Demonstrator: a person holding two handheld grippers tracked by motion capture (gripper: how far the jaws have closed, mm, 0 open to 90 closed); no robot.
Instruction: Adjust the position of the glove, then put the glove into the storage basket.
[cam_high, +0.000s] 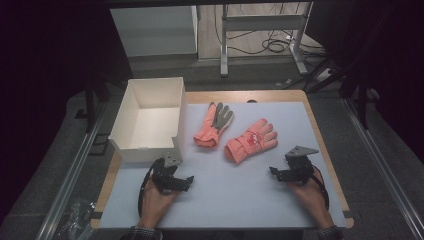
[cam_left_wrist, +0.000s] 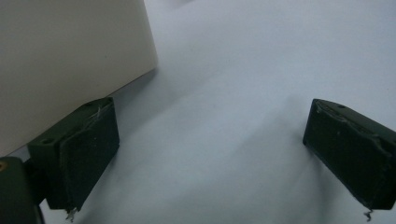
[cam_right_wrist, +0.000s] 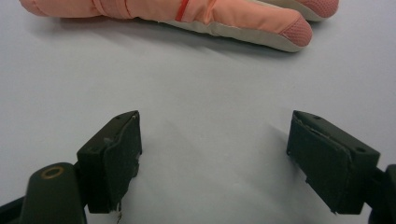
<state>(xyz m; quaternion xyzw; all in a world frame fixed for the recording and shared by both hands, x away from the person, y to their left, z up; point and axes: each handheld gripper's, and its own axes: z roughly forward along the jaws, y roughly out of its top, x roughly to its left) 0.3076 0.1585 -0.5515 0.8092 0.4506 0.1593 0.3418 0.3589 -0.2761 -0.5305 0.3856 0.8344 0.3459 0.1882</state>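
You are holding both grippers released and empty, and the right gripper (cam_high: 281, 173) is sitting nearer the closer pink glove (cam_high: 250, 140) than the left gripper (cam_high: 186, 181) is. That glove is lying just beyond the right gripper, its long axis probably running crosswise to your reach.

Table (cam_high: 260, 200), two gloves (cam_high: 250, 140), box (cam_high: 150, 120)

Item count: two pink gloves, one (cam_high: 214, 125) at 12 o'clock, one (cam_high: 251, 140) at 1 o'clock; one white box (cam_high: 125, 130) at 10 o'clock.
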